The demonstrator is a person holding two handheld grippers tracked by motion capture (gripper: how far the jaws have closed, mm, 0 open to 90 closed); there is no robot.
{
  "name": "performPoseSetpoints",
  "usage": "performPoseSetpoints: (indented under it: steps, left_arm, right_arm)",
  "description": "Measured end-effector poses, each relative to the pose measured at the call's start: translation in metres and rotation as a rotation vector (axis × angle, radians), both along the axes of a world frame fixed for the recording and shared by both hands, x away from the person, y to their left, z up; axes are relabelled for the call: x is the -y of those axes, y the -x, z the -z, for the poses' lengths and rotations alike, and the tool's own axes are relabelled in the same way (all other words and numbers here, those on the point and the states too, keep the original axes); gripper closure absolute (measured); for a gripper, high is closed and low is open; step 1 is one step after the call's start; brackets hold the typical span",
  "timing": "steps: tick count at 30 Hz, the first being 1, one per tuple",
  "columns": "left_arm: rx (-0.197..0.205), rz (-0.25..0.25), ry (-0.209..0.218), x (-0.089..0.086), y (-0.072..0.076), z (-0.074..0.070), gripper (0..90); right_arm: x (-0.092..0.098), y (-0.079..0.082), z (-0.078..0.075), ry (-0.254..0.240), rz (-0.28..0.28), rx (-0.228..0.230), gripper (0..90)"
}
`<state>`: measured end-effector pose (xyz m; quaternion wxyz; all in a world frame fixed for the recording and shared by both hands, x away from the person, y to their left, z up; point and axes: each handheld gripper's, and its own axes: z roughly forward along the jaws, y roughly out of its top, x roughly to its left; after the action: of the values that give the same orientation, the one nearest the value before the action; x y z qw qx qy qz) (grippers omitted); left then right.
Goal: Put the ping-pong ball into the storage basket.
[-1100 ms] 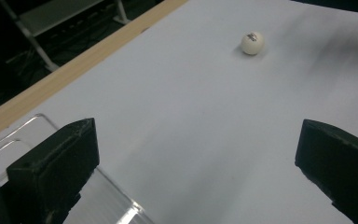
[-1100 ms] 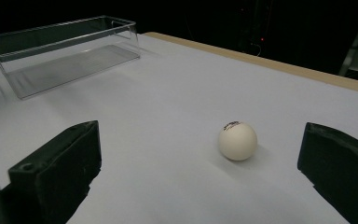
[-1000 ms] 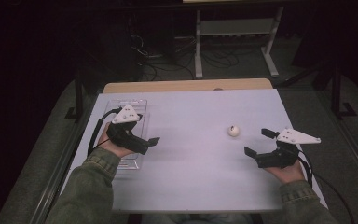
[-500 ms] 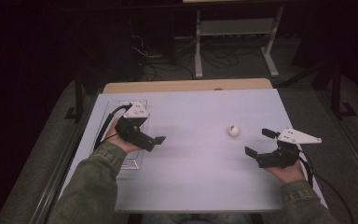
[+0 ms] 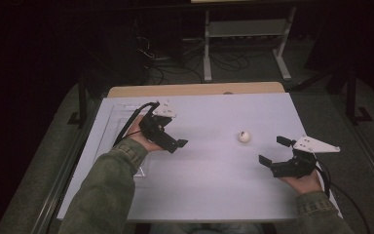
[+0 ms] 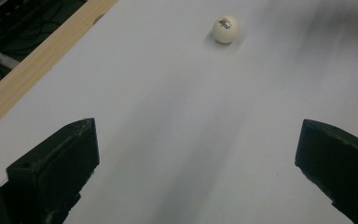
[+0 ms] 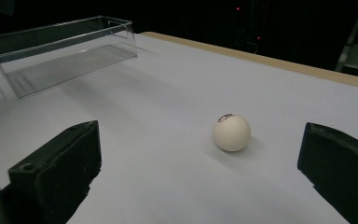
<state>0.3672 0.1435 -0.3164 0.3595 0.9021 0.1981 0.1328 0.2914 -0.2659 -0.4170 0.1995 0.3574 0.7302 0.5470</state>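
The ball [image 5: 244, 136], small and white w/ a dark print mark, sits on the white table [image 5: 214, 195] right of centre in the high view, free of both tools. In the left gripper view it lies at the upper centre [image 6: 225, 29]; in the right gripper view it's just right of middle, between the jaws but further out [image 7: 231, 132]. What's changed: over the last sec the left gripper [image 5: 173, 142] has come away from the clear tray [image 5: 108, 124] at the left edge of the high view and swung toward the frame's centre, jaws now aimed at the ball. It's wide apart, nothing held; its own view shows bare table between the jaws. The right gripper [image 5: 271, 152] hasn't shifted, approx. same spot at the lower right of the high view, jaws also spread and empty, ball near but not touching. Judging from that, the left hand is the one going for the ball; the reach has only begun, since the ball is well ahead of the jaws. The tray, seen in the upper left of the right gripper view [image 7: 60, 49], looks empty, so prob. the ball's destination, tho that's a guess. Next move needs the left jaws to straddle the ball w/o nudging it, as it'd roll easily.
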Motion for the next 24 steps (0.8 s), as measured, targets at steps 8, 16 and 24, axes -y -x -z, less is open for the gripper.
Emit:
performPoseSetpoints:
  steps: [8, 16, 24]
  left_arm:
    - [-0.031, 0.038, -0.018, 0.024, -0.017, 0.006, 0.0]
    - [-0.048, 0.068, -0.033, 0.042, -0.030, 0.010, 0.0]
    - [-0.054, 0.090, -0.044, 0.055, -0.042, 0.013, 0.0]
  right_arm:
    - [0.006, 0.002, 0.002, -0.009, 0.010, -0.005, 0.0]
    - [0.007, 0.003, 0.002, -0.011, 0.009, -0.010, 0.0]
    - [0.008, 0.003, 0.003, -0.013, 0.008, -0.015, 0.0]
